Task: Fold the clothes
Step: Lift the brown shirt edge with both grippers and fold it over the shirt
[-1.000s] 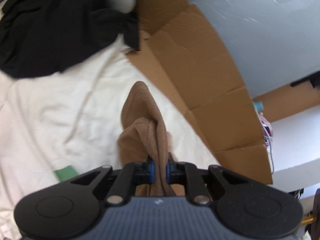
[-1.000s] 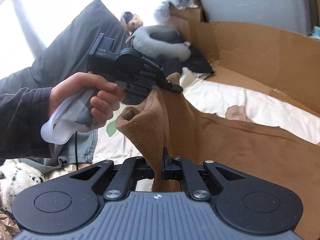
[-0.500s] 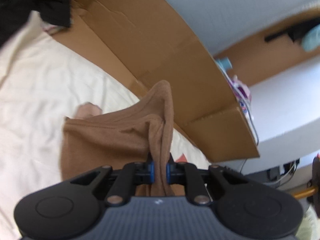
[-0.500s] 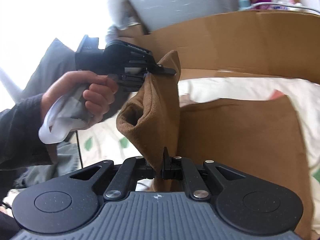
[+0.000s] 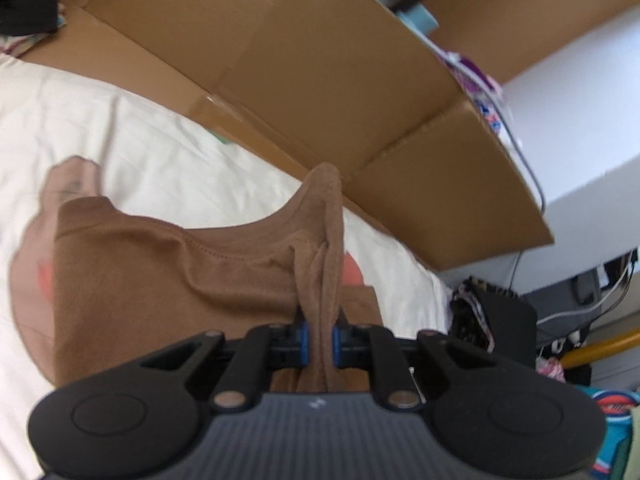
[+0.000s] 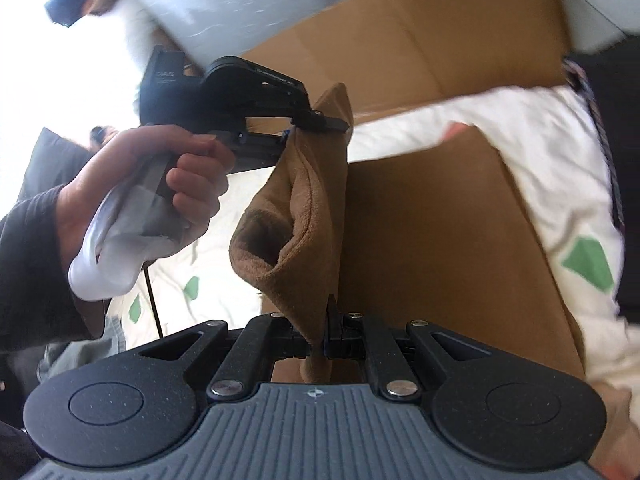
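A brown shirt (image 5: 168, 280) hangs between both grippers above a white bedsheet (image 5: 132, 148). My left gripper (image 5: 319, 340) is shut on a bunched fold of it near the neckline. In the right wrist view my right gripper (image 6: 326, 338) is shut on another edge of the brown shirt (image 6: 432, 248), whose body drapes flat to the right. The left gripper (image 6: 316, 122) shows there too, held by a hand (image 6: 168, 184) in a dark sleeve, pinching the shirt's upper corner. A sleeve opening sags between the two grips.
A flattened cardboard box (image 5: 320, 88) stands along the far side of the bed. The sheet (image 6: 560, 184) carries green patches. Dark clothing (image 5: 28, 4) lies at the upper left. Cables and clutter (image 5: 560, 320) sit beyond the bed's right end.
Both grippers have swung right and lifted with the shirt still held. The shirt's body has spread out flatter over the sheet, and the black clothes pile has left the left view.
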Demonstrator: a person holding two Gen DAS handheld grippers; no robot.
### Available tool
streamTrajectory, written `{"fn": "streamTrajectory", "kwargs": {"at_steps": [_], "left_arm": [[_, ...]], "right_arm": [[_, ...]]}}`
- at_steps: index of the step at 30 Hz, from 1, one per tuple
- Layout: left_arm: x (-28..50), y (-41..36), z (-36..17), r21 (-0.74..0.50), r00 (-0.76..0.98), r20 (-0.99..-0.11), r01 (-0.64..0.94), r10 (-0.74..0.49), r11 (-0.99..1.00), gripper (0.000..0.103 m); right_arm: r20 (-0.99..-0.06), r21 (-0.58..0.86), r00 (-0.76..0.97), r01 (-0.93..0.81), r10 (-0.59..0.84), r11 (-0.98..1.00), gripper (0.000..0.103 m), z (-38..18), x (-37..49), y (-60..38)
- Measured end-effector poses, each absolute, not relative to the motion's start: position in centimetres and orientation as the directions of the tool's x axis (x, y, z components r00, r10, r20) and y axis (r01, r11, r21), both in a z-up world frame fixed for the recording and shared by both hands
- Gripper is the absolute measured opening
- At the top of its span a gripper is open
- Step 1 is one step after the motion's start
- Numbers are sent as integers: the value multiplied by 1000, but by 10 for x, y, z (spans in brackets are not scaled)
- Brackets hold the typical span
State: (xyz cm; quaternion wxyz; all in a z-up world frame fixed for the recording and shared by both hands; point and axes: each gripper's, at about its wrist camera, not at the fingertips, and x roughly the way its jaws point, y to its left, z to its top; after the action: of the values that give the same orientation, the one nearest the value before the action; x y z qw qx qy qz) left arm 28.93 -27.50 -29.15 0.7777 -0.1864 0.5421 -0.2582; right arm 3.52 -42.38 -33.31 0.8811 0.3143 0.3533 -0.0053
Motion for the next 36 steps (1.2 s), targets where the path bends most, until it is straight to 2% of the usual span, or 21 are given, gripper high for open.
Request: {"fn": "streamTrajectory", "kwargs": {"at_steps": [10,16,22,23,27,29,32,36], "left_arm": [[279,-345,-329,-488,221,-805,283,-551,826,12],[274,-357,-353,-458,234,-823,267,-518,848,12],[273,-356,-355,-461,233,-819,278,-525,843,12],[273,-356,-355,-460,232,-819,281,-525,842,12],[274,-358,-354,-454,234,-820,288,-522,843,12],[273,-358,-354,-450,236,-822,289,-518,845,12],[272,-360,-352,-442,242,-825,287,-511,850,12],[265,-365,-342,-412,277,-824,305,-494,859,12]], "right_arm": [[-655,545,748,367,109,754,3,-375,10,-453],[-683,528,726,416,79,740,4,-394,5,-460],[-688,495,723,409,58,767,8,-393,4,-465],[-686,486,726,409,47,773,13,-390,4,-466],[-671,460,741,417,-1,784,21,-374,-5,-467],[-662,460,749,411,-4,787,21,-368,-9,-466],[-660,478,752,412,7,776,5,-365,-12,-468],[-663,523,748,444,20,727,4,-366,-20,-473]]}}
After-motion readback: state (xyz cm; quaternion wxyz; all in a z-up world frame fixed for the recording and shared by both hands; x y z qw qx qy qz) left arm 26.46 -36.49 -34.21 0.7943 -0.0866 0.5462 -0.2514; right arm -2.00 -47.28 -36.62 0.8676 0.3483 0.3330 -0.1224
